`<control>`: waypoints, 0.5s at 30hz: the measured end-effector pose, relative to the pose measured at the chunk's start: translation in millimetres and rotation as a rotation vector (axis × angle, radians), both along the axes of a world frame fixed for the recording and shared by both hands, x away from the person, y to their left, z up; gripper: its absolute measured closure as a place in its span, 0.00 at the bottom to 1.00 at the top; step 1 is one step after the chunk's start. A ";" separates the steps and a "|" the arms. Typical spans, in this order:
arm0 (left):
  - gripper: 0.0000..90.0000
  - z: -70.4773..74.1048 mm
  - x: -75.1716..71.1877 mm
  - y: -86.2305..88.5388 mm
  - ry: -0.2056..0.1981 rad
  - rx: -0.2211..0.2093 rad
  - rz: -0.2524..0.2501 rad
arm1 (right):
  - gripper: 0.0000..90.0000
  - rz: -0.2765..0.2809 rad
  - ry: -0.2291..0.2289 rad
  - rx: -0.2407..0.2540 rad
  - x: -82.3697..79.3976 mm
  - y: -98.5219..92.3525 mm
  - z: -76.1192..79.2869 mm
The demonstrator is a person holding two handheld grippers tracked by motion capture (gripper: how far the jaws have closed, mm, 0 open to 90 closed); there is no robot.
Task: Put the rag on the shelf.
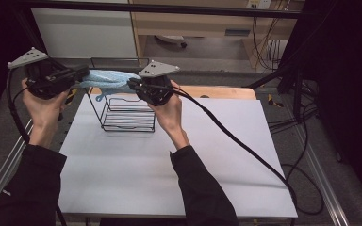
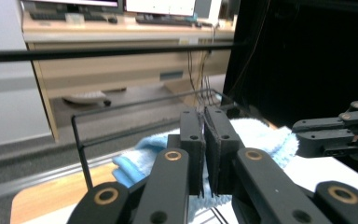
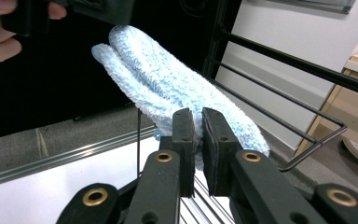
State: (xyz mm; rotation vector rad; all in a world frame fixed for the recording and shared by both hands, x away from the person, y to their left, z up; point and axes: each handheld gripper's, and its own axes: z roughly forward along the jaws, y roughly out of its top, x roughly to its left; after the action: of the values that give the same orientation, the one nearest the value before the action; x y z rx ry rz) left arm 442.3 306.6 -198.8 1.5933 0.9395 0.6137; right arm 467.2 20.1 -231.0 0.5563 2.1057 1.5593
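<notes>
A light blue fluffy cloth point(image 1: 108, 80) hangs stretched between my two grippers, above a black wire rack point(image 1: 127, 117) that stands on the white table top. My left gripper point(image 1: 86, 74) holds the cloth's left end, and in the left gripper view its jaws point(image 2: 204, 140) stand nearly together with cloth point(image 2: 261, 135) behind and below them. My right gripper point(image 1: 133, 84) holds the right end. Its jaws point(image 3: 198, 135) pinch an edge of the cloth point(image 3: 154, 74), which runs away toward the other hand. The rack's top wires point(image 3: 279, 60) pass just behind the cloth.
The white sheet point(image 1: 169, 160) covers most of the table, with bare room in front of the rack. A thick black cable point(image 1: 235, 141) trails from the right gripper across the table's right side. A wooden desk point(image 1: 193, 23) and loose cables stand beyond the table.
</notes>
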 end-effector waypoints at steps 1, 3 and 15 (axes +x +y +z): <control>0.96 -0.8 0.8 -1.6 0.005 0.010 -0.004 | 0.94 0.001 0.002 -0.002 -0.4 0.2 -0.6; 0.97 -2.2 1.5 -3.6 0.014 0.027 -0.011 | 0.94 0.003 0.002 -0.010 -0.6 0.4 -1.8; 0.99 -21.1 -3.9 -1.7 0.083 0.120 -0.045 | 0.88 0.028 0.036 -0.031 -2.3 -0.4 -6.9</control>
State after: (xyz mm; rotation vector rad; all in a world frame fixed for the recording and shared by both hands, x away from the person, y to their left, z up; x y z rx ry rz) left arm 438.4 304.8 -219.9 1.7536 0.9392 0.5856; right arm 464.9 19.8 -237.9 0.5497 2.1694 1.5401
